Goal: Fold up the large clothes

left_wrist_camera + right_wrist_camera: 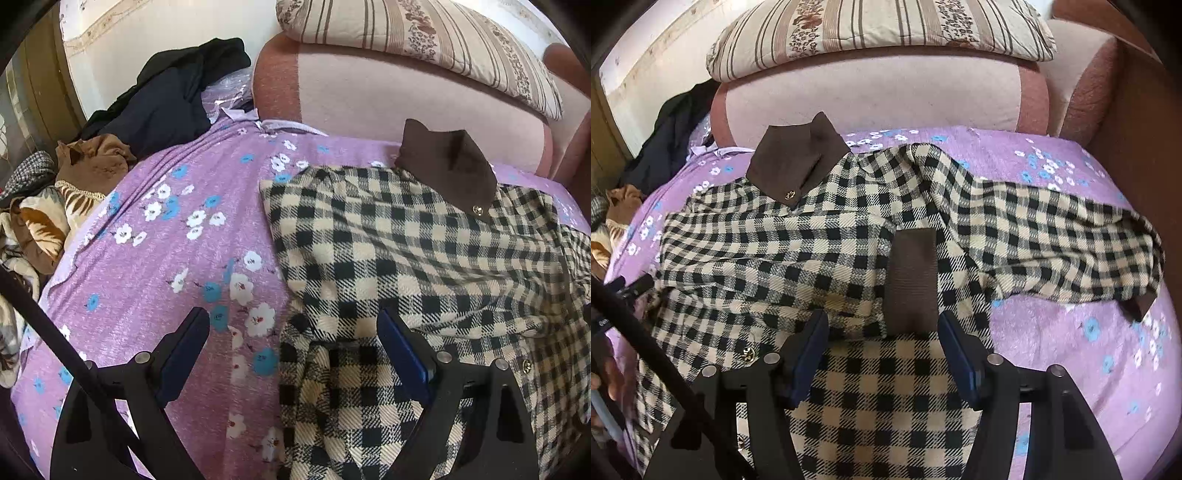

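Checked coat (849,236) lies flat on purple floral bedsheet (1052,332). My left gripper (291,328) spread, empty; right gripper (882,328) spread over brown cuff (912,280). Risk: folded sleeve slips loose, right sleeve (1071,236) drags off edge.

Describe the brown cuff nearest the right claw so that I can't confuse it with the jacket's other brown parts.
Find the checked jacket on the purple floral sheet. The cuff is the ribbed brown band lying mid-jacket; unlike the collar, it carries no gold button.
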The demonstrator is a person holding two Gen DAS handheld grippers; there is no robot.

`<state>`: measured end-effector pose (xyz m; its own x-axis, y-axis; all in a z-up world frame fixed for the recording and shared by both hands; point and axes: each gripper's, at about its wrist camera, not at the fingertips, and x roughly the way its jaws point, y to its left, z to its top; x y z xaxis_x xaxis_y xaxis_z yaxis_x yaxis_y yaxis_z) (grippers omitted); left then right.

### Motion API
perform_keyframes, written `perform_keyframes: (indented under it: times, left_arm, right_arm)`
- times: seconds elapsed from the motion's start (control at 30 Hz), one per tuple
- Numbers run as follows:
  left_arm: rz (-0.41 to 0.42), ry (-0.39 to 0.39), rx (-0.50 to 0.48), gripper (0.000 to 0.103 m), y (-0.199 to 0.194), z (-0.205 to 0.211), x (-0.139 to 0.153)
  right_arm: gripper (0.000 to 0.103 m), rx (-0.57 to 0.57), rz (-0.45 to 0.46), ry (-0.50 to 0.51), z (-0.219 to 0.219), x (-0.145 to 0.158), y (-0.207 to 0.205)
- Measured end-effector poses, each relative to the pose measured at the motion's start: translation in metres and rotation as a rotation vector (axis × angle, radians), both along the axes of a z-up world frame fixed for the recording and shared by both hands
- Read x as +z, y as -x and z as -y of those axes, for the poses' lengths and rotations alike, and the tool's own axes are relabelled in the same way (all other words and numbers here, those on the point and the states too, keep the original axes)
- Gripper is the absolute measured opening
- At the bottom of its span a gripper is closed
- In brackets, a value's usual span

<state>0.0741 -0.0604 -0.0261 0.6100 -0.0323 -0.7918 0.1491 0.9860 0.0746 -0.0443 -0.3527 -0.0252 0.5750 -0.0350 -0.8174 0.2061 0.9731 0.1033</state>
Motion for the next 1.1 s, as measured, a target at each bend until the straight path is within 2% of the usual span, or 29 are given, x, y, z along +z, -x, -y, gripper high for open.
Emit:
perform_keyframes:
  times: [0.23, 0.43, 0.6, 0.7, 0.9, 1.03, 1.1]
  left_arm:
    - [-0.028, 0.005, 0.004, 0.091, -0.004, -0.001, -0.008]
    - [-0.100, 0.079, -0.010, 0.091, -0.015, -0.003, -0.021]
    - [-0.145, 0.085, 0.009, 0.091, -0.022, -0.005, -0.034]
    - [-0.147, 0.095, 0.012, 0.091, -0.023, -0.006, -0.033]
    - [-0.131, 0.098, 0.015, 0.091, -0.023, -0.008, -0.028]
    - [-0.137, 0.118, 0.034, 0.091, -0.024, -0.013, -0.027]
    - [-0.147, 0.136, 0.043, 0.091, -0.025, -0.015, -0.029]
  right_arm:
    - [0.066, -0.003, -0.033, -0.014, -0.002, -0.022, -0.008]
    - [0.066, -0.018, -0.053, -0.031, 0.006, -0.033, -0.013]
    - [0.066, -0.063, -0.047, -0.072, 0.031, -0.029, -0.012]
    - [0.070, -0.152, -0.026, -0.087, 0.071, -0.016, -0.005]
    - [0.072, -0.449, -0.017, -0.170, 0.184, -0.011, 0.034]
    - [0.072, -0.589, -0.041, -0.053, 0.233, -0.007, 0.067]
    - [0.072, -0.628, -0.045, -0.043, 0.250, -0.007, 0.079]
